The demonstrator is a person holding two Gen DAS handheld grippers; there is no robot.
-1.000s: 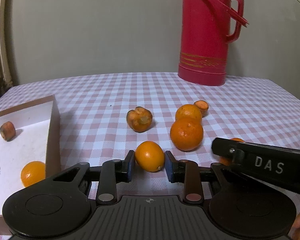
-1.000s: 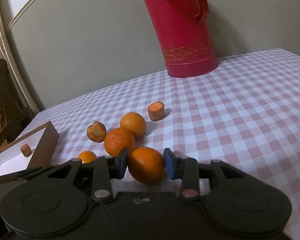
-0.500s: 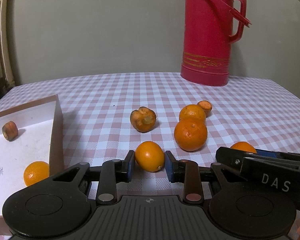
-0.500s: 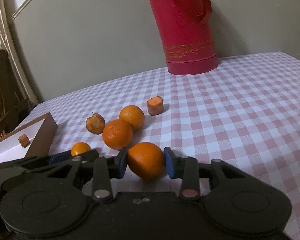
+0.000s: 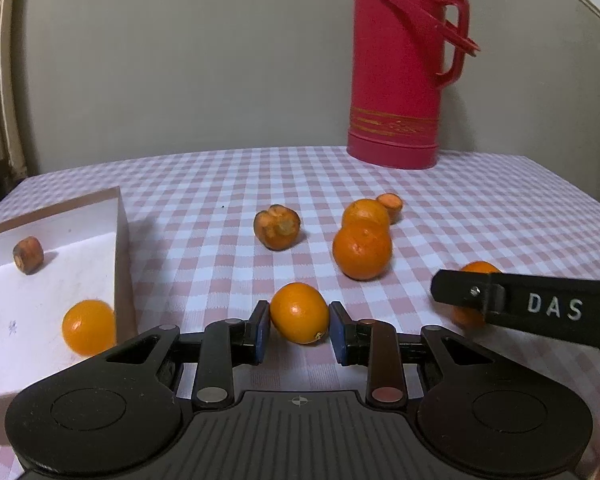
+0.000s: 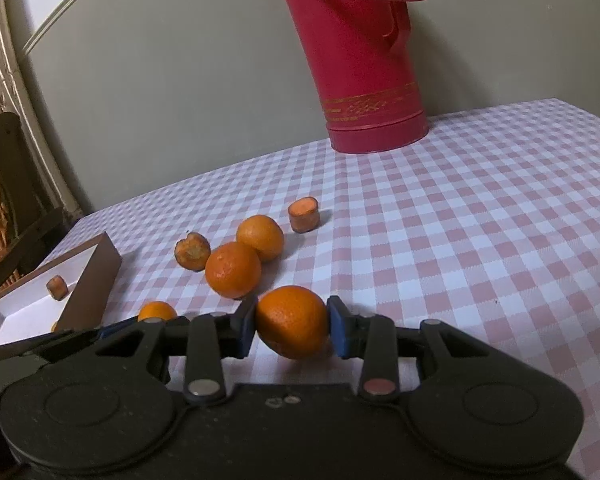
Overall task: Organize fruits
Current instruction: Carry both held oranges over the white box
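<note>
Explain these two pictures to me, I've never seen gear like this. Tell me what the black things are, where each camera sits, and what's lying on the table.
No robot here: a person holds a two-finger gripper in each hand, each carrying a fisheye camera that looks along its fingers.

In the left wrist view, the left gripper has a small orange between its blue pads. In the right wrist view, the right gripper is shut on a bigger orange.

On the checked tablecloth lie two loose oranges, a carrot stub, another cut carrot piece and a red thermos. The box at left holds one orange and a carrot chunk.
</note>
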